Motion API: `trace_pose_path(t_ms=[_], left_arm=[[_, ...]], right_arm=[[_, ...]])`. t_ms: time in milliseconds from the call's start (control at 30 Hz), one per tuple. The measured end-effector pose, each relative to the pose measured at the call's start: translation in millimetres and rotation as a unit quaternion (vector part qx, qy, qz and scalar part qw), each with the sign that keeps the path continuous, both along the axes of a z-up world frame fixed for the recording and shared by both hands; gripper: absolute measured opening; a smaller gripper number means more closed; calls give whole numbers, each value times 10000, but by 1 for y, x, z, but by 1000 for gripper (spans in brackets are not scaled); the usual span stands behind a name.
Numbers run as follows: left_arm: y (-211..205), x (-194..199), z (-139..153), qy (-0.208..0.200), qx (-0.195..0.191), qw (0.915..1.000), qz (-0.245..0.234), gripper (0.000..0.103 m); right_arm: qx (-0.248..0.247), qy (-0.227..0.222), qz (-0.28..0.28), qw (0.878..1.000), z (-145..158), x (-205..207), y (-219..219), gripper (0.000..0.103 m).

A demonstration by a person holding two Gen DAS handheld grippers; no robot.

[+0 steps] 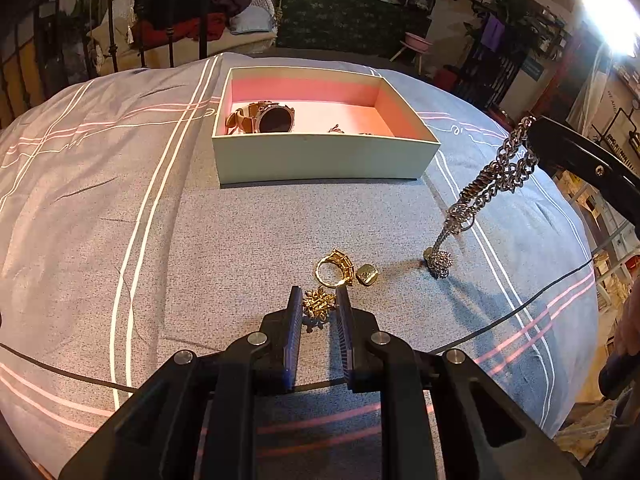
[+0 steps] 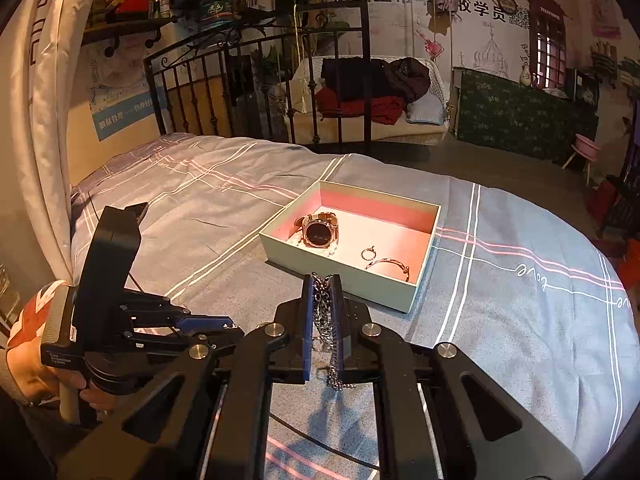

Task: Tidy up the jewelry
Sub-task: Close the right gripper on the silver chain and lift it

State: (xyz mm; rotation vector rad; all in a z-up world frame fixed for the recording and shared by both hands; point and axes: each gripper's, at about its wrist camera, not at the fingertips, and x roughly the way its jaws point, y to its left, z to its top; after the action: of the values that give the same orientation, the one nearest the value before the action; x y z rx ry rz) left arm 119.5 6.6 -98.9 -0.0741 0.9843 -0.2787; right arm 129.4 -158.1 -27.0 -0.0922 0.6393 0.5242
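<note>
Bedspread [image 1: 240, 220]: right tongs [image 2: 323, 280] gripping chain [image 1: 492, 184]

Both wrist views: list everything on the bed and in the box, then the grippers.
Box: 1, pale green outside, pink inside, open, on the bed.
Watch: 1, rose-gold with dark face, in the box's left part.
Small ring: 1, gold, on the box floor.
Bangle: 1, gold, in the box beside the small ring.
Chain: 1, silver, hanging from the right gripper, its pendant end touching the bed.
Gold ring: 1, on the bed ahead of the left gripper.
Square charm: 1, gold, right of the gold ring.
Brooch: 1, gold, leafy, between the left fingers.
Bedspread: 1, grey with white and pink stripes.
Cable: 1, black, across the bedspread.
Left gripper: around the brooch; grip unclear.
Right gripper: shut on the chain.
</note>
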Motion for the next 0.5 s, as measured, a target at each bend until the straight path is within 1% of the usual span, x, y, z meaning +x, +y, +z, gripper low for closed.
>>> trace_pose_path(t_ms=[300,500], left_arm=[[0,3,3,-44,-1,10000,1,17],[-2,4,5,-53,40,10000,-15,17]], right_arm=[[30,-385,7,9993,24,-5,-2,8],[12,-473,30,9989,30,-3,-2,8]])
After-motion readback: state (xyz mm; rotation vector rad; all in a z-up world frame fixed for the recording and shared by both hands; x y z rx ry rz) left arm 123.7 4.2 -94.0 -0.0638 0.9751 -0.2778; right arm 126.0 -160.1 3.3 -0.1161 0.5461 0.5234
